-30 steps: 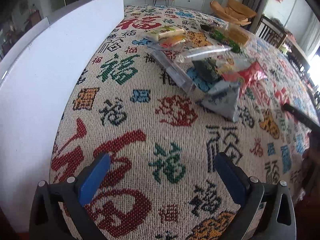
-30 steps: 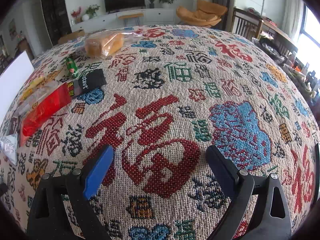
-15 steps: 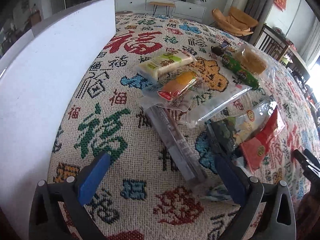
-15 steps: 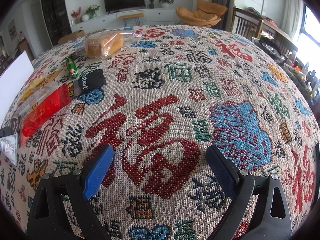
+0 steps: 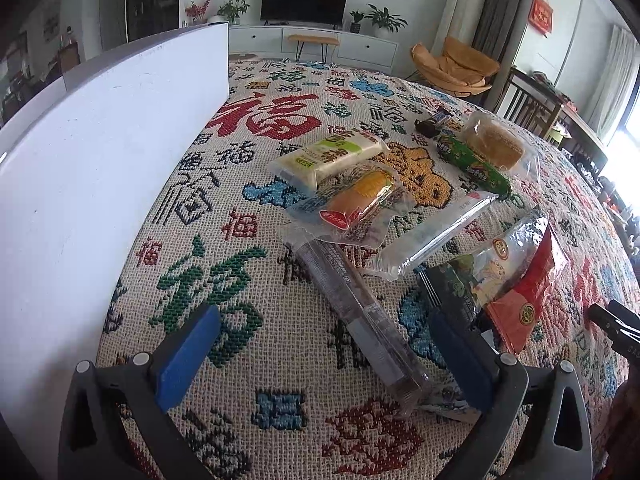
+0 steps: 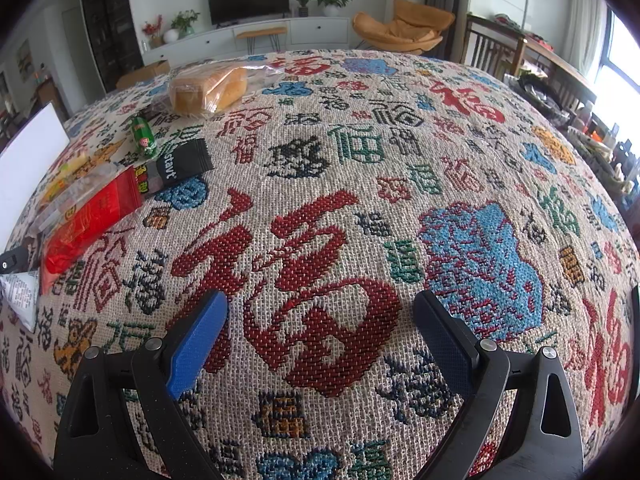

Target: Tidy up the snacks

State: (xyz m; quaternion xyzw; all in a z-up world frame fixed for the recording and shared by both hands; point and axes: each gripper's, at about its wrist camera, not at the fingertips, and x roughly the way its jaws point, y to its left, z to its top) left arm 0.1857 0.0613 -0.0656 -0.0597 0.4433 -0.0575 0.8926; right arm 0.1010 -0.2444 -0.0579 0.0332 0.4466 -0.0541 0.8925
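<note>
Several wrapped snacks lie in a loose pile on the patterned tablecloth. In the left wrist view my left gripper [image 5: 320,340] is open, its fingers straddling the near end of a long dark bar in clear wrap [image 5: 360,316]. Beyond lie an orange cake packet [image 5: 356,204], a green-and-white packet [image 5: 332,154], a clear stick packet [image 5: 436,236], a red packet [image 5: 528,292], a green sausage [image 5: 472,162] and bagged bread [image 5: 494,144]. My right gripper [image 6: 320,328] is open over bare cloth, with the red packet [image 6: 88,216] and bread [image 6: 208,88] far to its left.
A white box wall [image 5: 100,168] runs along the left side of the table. The other gripper's dark tip [image 5: 612,324] shows at the right edge of the left wrist view. Chairs and a TV cabinet stand behind the table.
My left gripper has moved forward toward the snack pile, so the dark bar now lies between its fingers. The right gripper has stayed still.
</note>
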